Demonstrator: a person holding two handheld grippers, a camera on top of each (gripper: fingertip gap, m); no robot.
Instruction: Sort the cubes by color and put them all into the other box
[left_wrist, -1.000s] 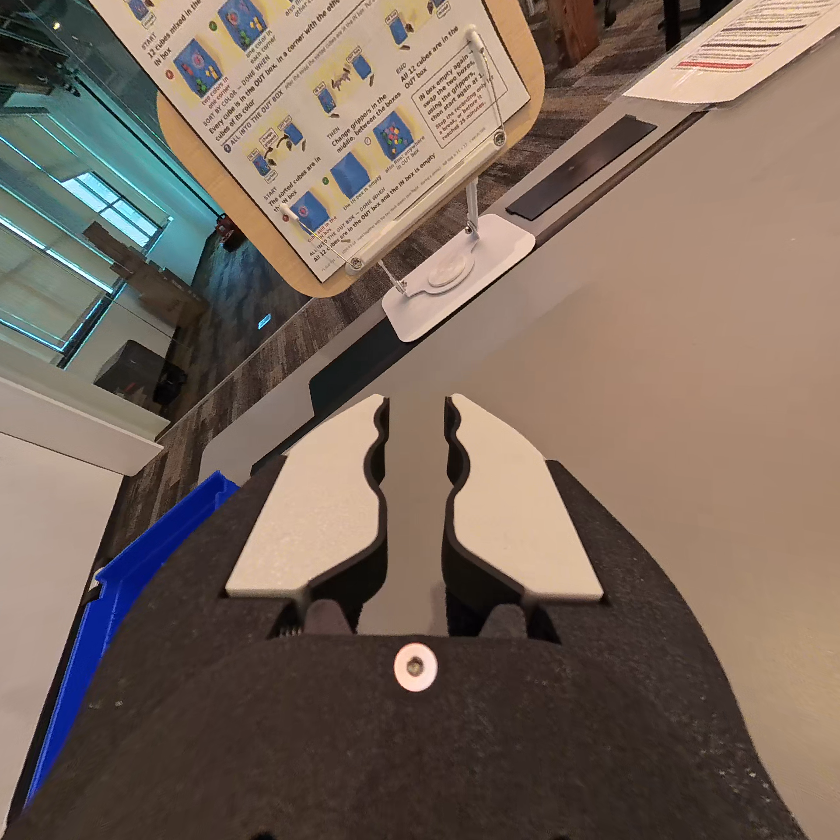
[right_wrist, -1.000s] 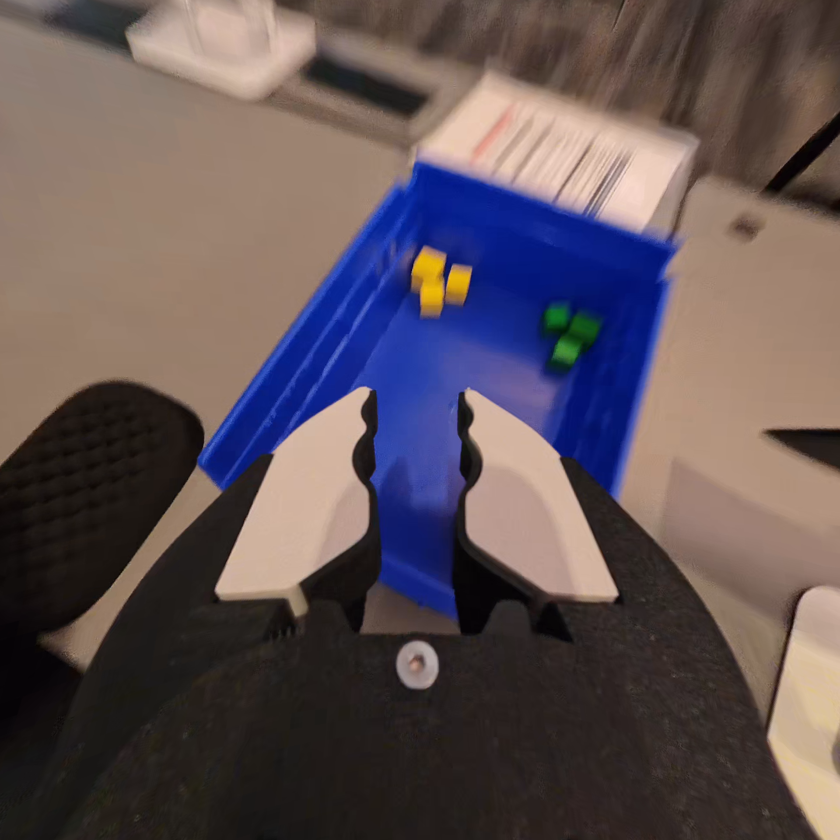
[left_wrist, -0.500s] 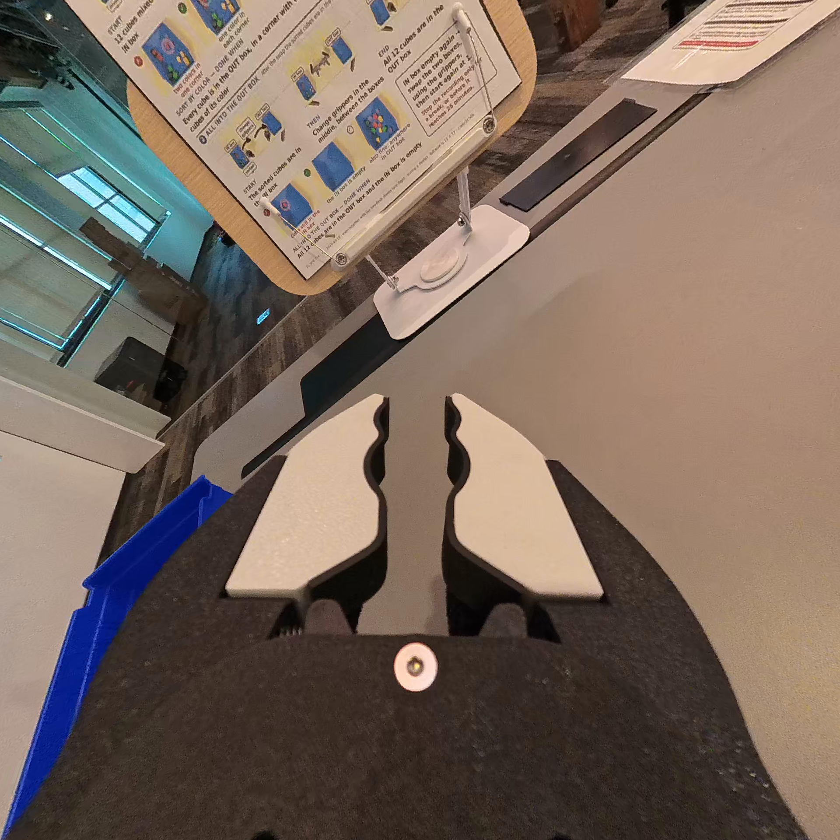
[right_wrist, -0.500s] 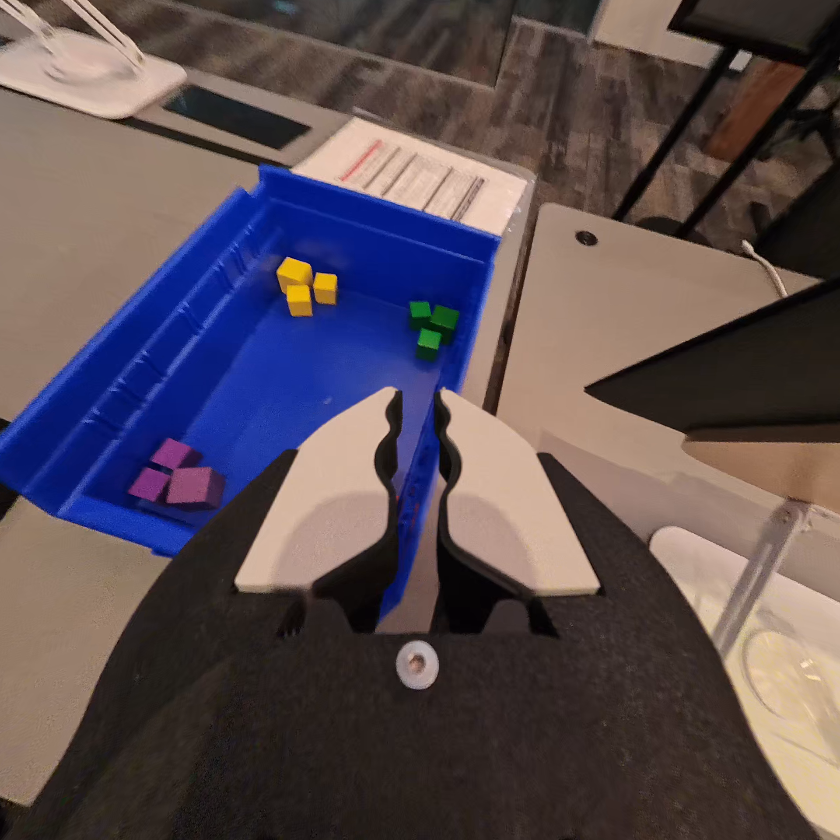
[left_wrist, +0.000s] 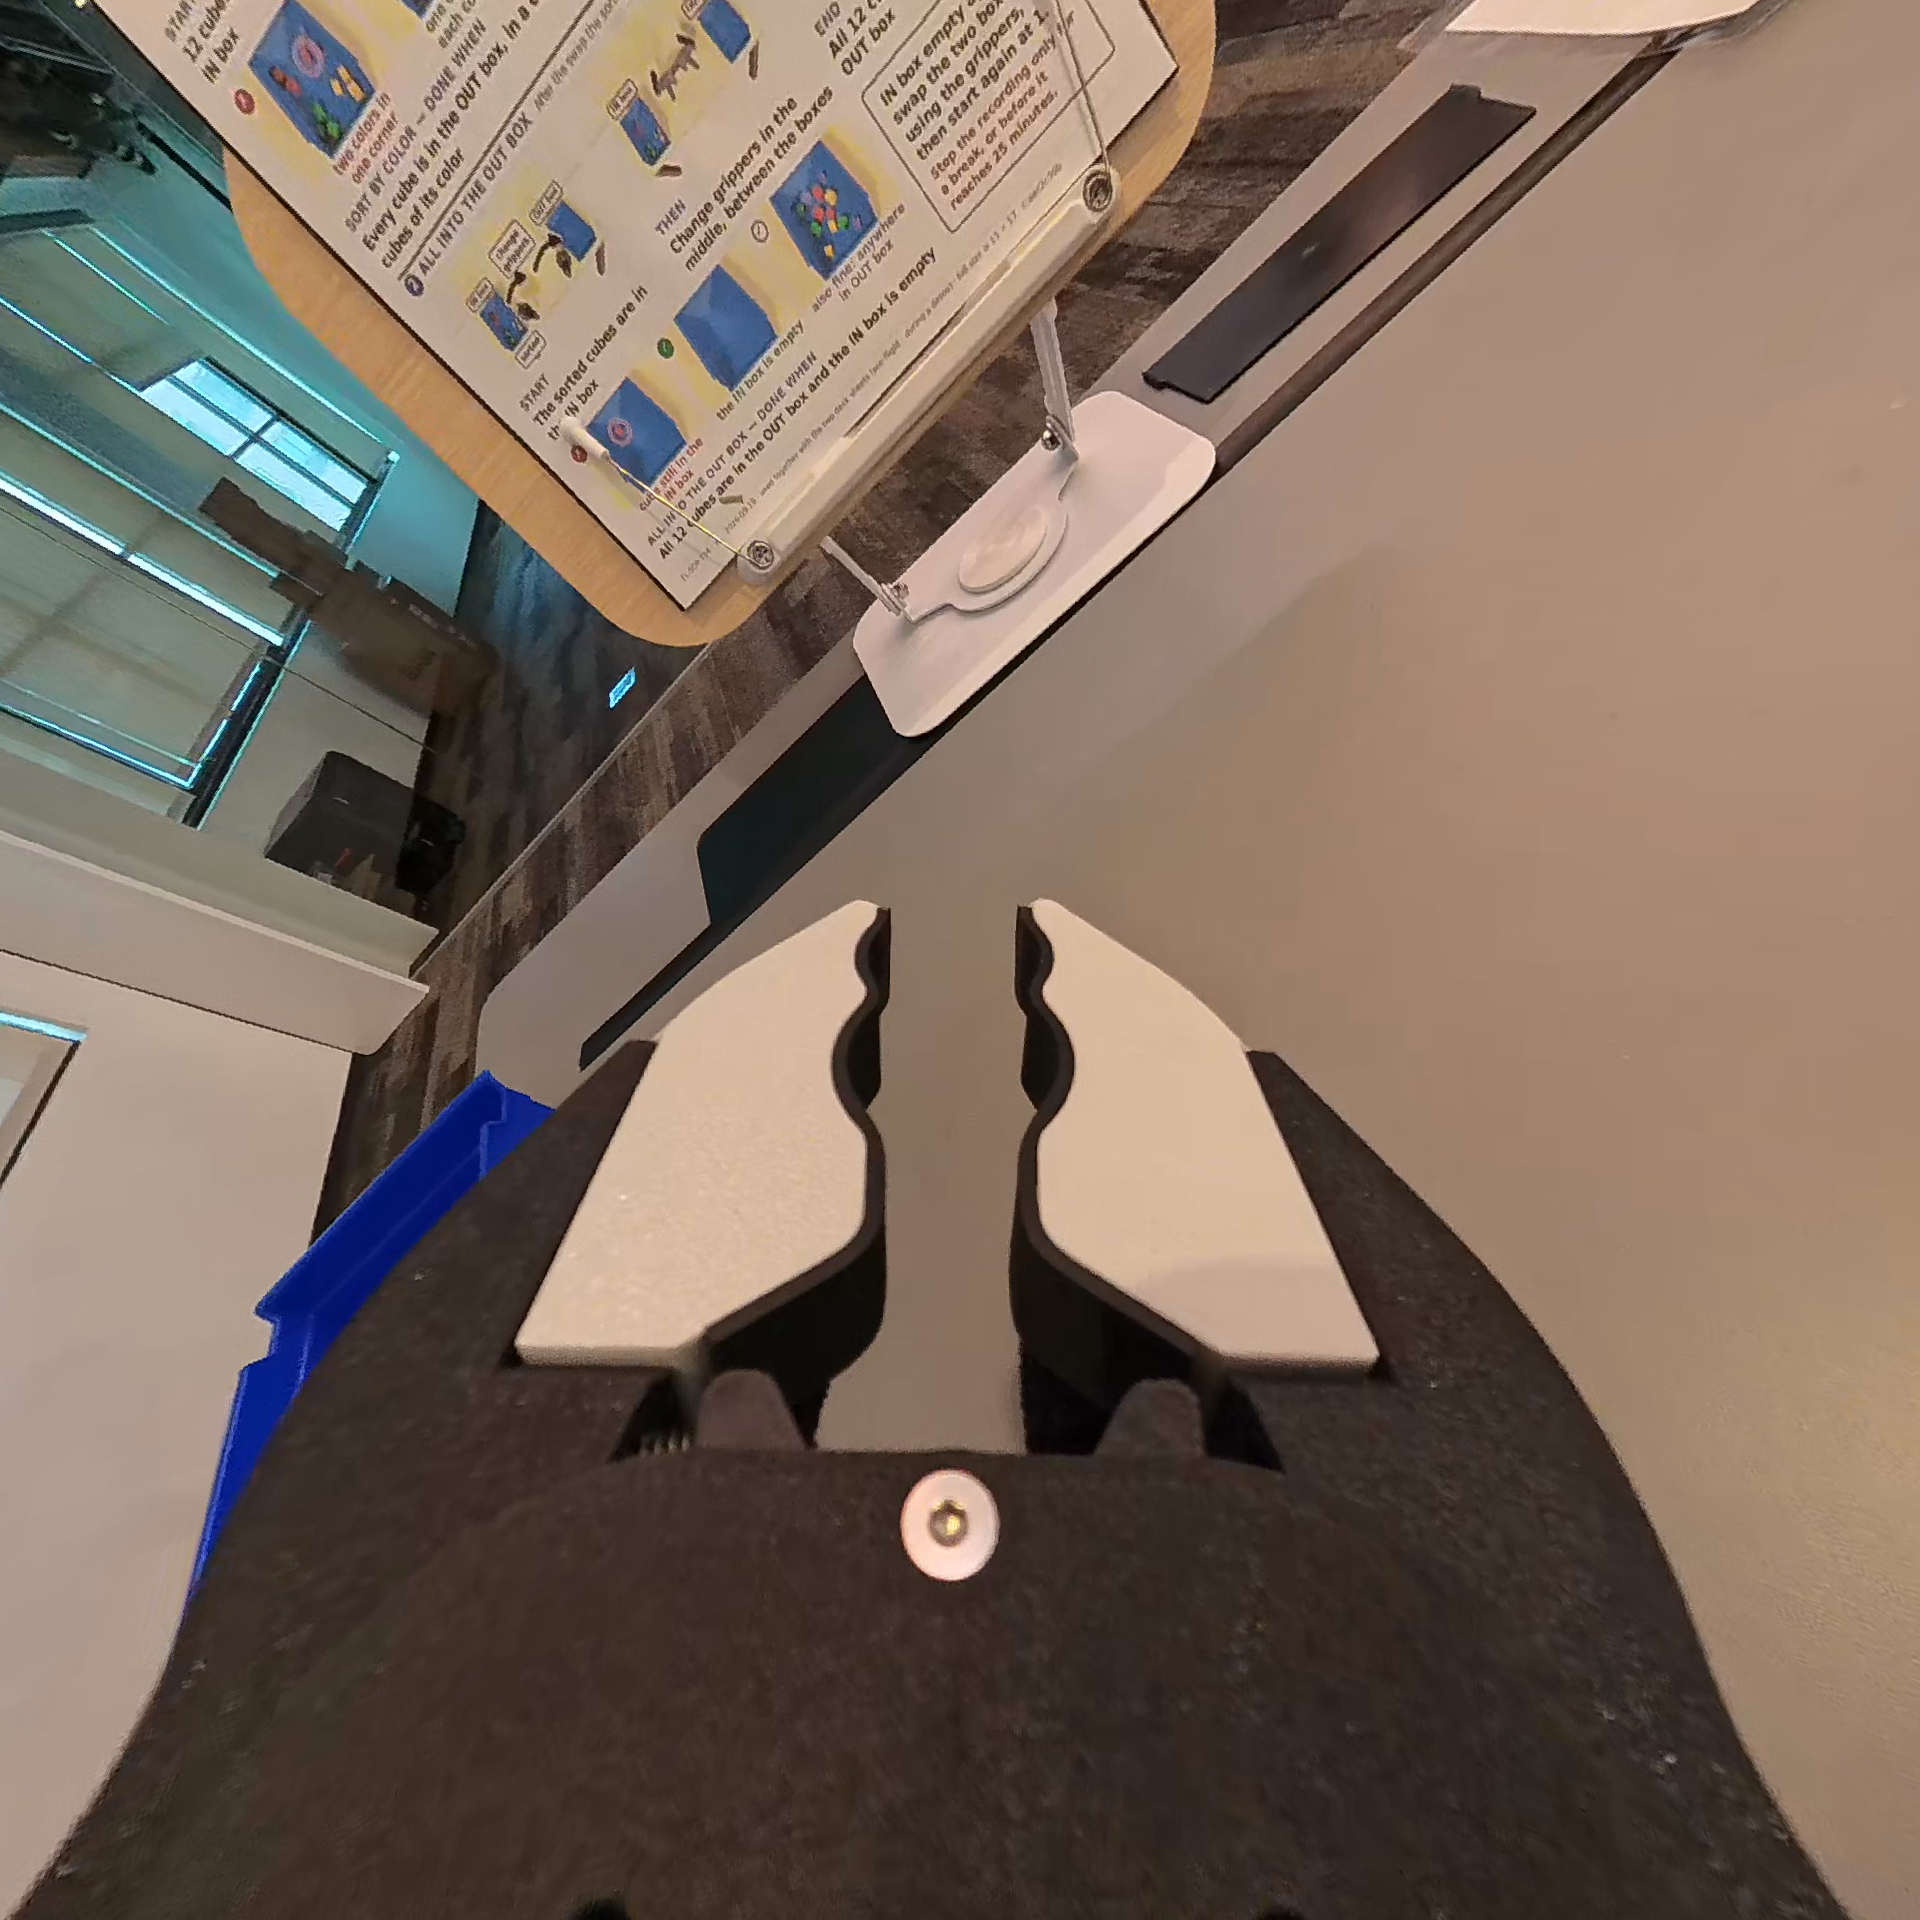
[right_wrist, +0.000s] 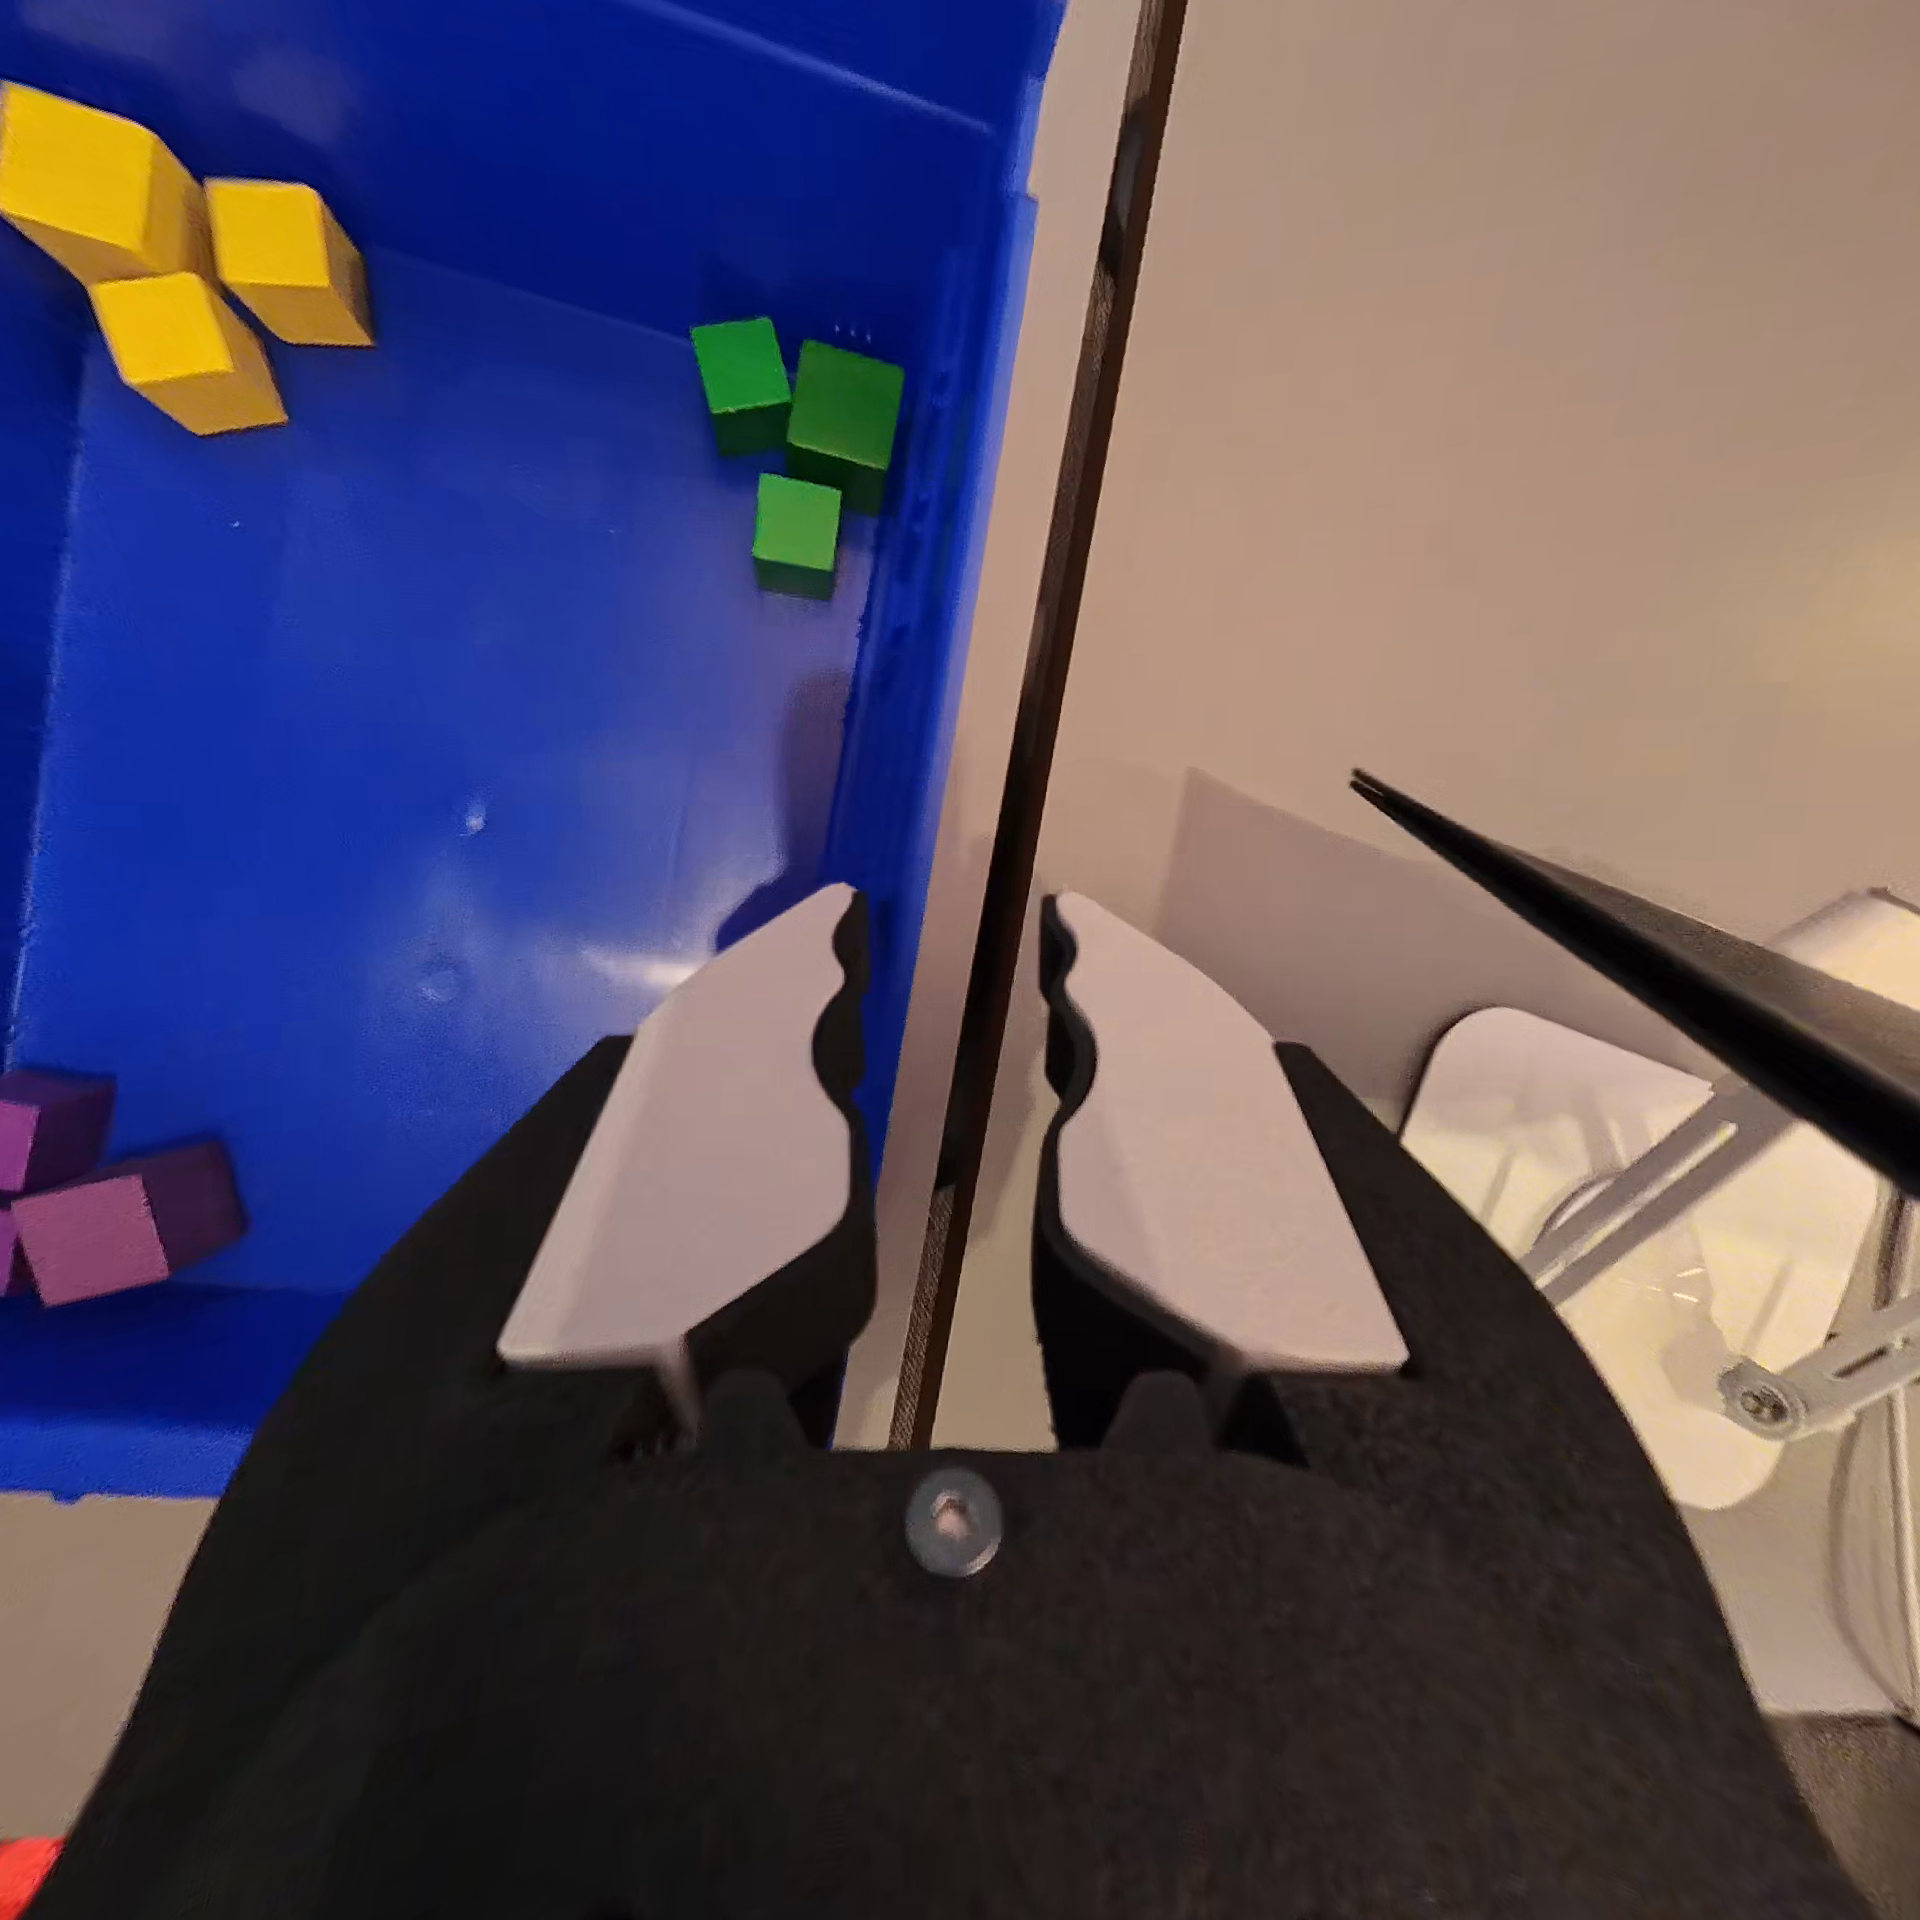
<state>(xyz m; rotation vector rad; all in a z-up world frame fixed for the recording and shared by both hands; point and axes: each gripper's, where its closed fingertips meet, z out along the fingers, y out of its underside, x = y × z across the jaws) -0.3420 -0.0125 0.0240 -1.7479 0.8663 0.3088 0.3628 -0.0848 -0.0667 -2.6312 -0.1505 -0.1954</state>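
Your left claw (left_wrist: 951, 914) hung empty and slightly parted over the bare surface (left_wrist: 1507, 831); your right claw (right_wrist: 951, 904), also empty and parted, straddled the blue box's (right_wrist: 914, 665) right wall; yellow cubes (right_wrist: 187, 260), green cubes (right_wrist: 805, 436) and purple cubes (right_wrist: 104, 1226) sat grouped in separate corners; sorting looked done, so next you'd need to reach in for a cube.

Left of the right gripper's (right_wrist: 948, 914) smooth pale fingers (right_wrist: 696, 1164) and grainy matt black foam body, the glossy blue plastic box (right_wrist: 416, 779) held matt painted yellow (right_wrist: 166, 249), green (right_wrist: 805, 436) and purple cubes (right_wrist: 94, 1216).
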